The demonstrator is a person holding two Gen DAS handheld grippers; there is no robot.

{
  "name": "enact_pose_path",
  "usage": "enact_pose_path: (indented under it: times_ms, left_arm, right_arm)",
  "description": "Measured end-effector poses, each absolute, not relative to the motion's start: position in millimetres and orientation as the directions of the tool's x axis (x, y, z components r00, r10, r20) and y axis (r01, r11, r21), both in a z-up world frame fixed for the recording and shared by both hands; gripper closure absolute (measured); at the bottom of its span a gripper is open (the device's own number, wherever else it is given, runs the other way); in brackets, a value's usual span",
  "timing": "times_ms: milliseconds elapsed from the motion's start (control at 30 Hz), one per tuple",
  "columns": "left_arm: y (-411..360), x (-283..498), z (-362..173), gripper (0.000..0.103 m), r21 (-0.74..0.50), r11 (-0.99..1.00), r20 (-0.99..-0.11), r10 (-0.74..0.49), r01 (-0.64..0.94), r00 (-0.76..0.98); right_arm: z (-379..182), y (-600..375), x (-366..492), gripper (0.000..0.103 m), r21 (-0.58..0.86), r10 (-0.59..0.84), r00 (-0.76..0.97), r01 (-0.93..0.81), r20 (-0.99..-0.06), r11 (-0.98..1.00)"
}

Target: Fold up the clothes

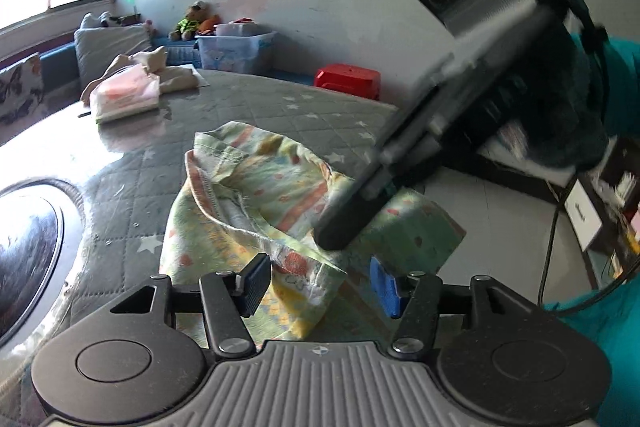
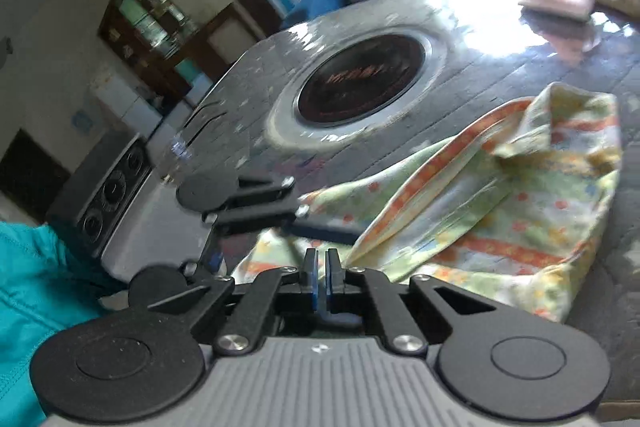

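A pale green garment [image 1: 256, 187] with orange bands and small prints lies crumpled on the grey quilted table cover [image 1: 280, 103]. My left gripper [image 1: 320, 285] is open, its blue pads [image 1: 256, 283] either side of the garment's near fold without pressing it. My right gripper [image 1: 340, 231] reaches in from the upper right, blurred, its tip down on the cloth just beyond. In the right wrist view the right gripper [image 2: 322, 279] has its pads together at the garment [image 2: 500, 195] where the orange hem runs in. The left tool's black linkage [image 2: 248, 203] lies beside it.
A stack of folded pink and cream clothes [image 1: 124, 95] sits at the table's far side. A round dark inset [image 2: 360, 83] fills the table's middle. Beyond the table are a clear storage box [image 1: 236, 51] and a red stool [image 1: 348, 81]. A teal sleeve [image 2: 36, 287] is close by.
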State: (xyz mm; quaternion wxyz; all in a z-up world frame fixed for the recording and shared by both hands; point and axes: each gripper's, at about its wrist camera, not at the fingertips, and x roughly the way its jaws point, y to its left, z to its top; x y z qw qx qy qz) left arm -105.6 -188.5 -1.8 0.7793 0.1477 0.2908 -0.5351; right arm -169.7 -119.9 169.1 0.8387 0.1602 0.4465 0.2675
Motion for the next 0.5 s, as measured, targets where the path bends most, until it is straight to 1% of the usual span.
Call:
enact_pose_path:
  times_ms: [33,133,200,233,267,333,400,433,500]
  left_arm:
    - [-188.0,-106.1,-3.7,0.053,-0.085,0.379,-0.613,-0.749,0.921,0.251]
    - [-186.1,-106.0,-6.2,0.060,-0.090,0.378,-0.619,-0.746,0.921,0.246]
    - [-186.4,-105.9,-7.0,0.060,-0.084,0.381,-0.622,-0.742,0.921,0.250]
    - [-186.4,-105.6,-7.0,0.061,-0.079,0.382,-0.624,-0.739,0.921,0.253]
    - [-186.0,-105.3,-7.0,0.063,-0.074,0.384,-0.627,-0.736,0.921,0.256]
    - [-183.9,-102.7,-7.1,0.078,-0.079,0.381,-0.630,-0.735,0.921,0.251]
    - [-180.6,-100.1,-4.3,0.086,-0.103,0.380,-0.621,-0.747,0.919,0.239]
    - [-178.8,-98.0,-2.2,0.089,-0.115,0.381,-0.613,-0.754,0.917,0.236]
    - [-173.4,-91.8,3.7,0.093,-0.136,0.391,-0.597,-0.766,0.910,0.239]
  right_arm:
    - [170.0,-124.4,-168.9,0.096,0.499,0.574,0.476,-0.288,-0.666,0.818]
    - [171.7,-145.2,-164.1,0.093,0.454,0.498,0.544,-0.225,-0.675,0.862]
    - [173.3,-159.1,-158.0,0.093,0.400,0.426,0.596,-0.186,-0.681,0.898]
    - [172.8,-166.0,-154.1,0.091,0.372,0.389,0.615,-0.163,-0.686,0.914]
    - [170.9,-172.7,-149.3,0.085,0.344,0.351,0.629,-0.139,-0.694,0.929]
    - [166.7,-186.3,-140.0,0.083,0.291,0.278,0.651,-0.091,-0.706,0.952]
    - [159.8,-199.4,-131.0,0.082,0.262,0.225,0.663,-0.045,-0.714,0.964]
    - [156.0,-205.3,-127.2,0.080,0.251,0.202,0.668,-0.023,-0.716,0.968]
    - [149.2,-215.8,-120.9,0.078,0.250,0.175,0.678,0.013,-0.714,0.968]
